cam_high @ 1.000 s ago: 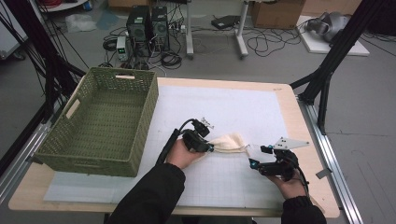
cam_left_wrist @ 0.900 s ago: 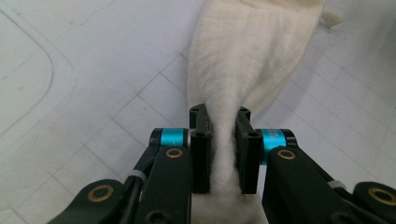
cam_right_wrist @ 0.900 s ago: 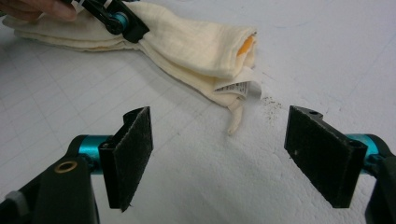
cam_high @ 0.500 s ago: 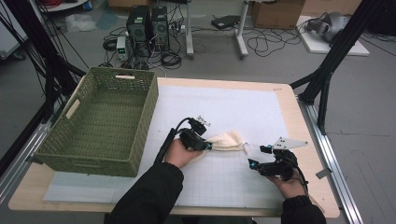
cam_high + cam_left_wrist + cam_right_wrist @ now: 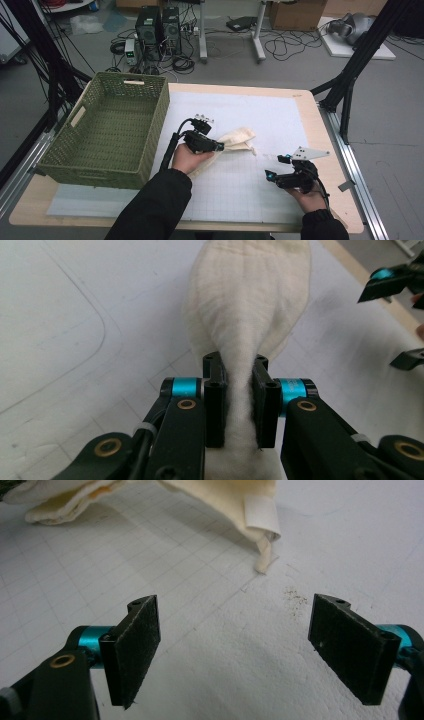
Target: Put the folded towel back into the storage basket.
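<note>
Cloth: cream fabric [image 5: 235, 140] is bunched on the white mat [image 5: 280, 115], right of the basket [image 5: 107, 132] and apart from it; one end is raised off the mat, the far end trails on it.
Left gripper: the left gripper [image 5: 239, 405] is clamped on a gathered fold of the cloth, which is squeezed between both pads and fans out beyond them.
Right gripper: the right gripper [image 5: 240, 650] is held spread wide over bare mat, nothing between its pads; the cloth's tagged corner [image 5: 261, 515] lies ahead of it, untouched.
Likely step: the cloth is judged to be on its way into the basket, or to be taken at a second corner.
Risk, slip: only a narrow fold is pinched; the cloth could be pulled out of the pads if the trailing end drags on the mat.
Risk, snag: the hanging end could be caught on the basket's woven rim if it is not lifted high enough.
Risk, miss: the thin corner could be missed by the right gripper, and the mat pinched instead.
</note>
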`<state>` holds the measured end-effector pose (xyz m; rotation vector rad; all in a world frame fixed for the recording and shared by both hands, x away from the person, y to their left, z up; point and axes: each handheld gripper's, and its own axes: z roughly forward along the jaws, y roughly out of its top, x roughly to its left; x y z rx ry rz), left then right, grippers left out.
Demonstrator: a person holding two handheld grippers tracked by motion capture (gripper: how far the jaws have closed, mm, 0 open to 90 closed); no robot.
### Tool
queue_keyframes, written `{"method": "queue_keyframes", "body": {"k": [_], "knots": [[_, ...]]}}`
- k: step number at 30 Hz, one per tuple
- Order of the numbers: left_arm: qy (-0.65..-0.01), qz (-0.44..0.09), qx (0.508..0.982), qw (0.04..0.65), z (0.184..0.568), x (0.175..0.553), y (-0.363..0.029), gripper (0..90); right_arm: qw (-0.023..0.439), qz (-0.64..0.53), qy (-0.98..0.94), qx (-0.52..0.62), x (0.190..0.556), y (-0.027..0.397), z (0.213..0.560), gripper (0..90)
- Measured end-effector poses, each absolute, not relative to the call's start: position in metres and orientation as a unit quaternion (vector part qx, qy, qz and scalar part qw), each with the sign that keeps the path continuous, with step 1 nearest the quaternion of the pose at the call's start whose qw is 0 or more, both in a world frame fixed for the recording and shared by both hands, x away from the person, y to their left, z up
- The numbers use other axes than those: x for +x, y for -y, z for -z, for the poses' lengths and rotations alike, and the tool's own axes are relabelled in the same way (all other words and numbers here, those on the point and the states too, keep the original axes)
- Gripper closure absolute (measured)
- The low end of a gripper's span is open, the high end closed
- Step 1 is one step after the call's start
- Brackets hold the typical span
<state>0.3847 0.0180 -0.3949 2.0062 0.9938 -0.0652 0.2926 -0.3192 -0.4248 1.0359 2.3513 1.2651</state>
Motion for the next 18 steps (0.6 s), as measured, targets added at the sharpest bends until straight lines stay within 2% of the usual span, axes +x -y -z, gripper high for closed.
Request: {"method": "queue_keyframes", "body": {"k": [18], "knots": [[-0.47,0.039,0.733,0.49,0.358,0.385,-0.069,79.4,0.133,-0.449,-0.811,0.351,0.295,0.317,0.424,19.5]]}}
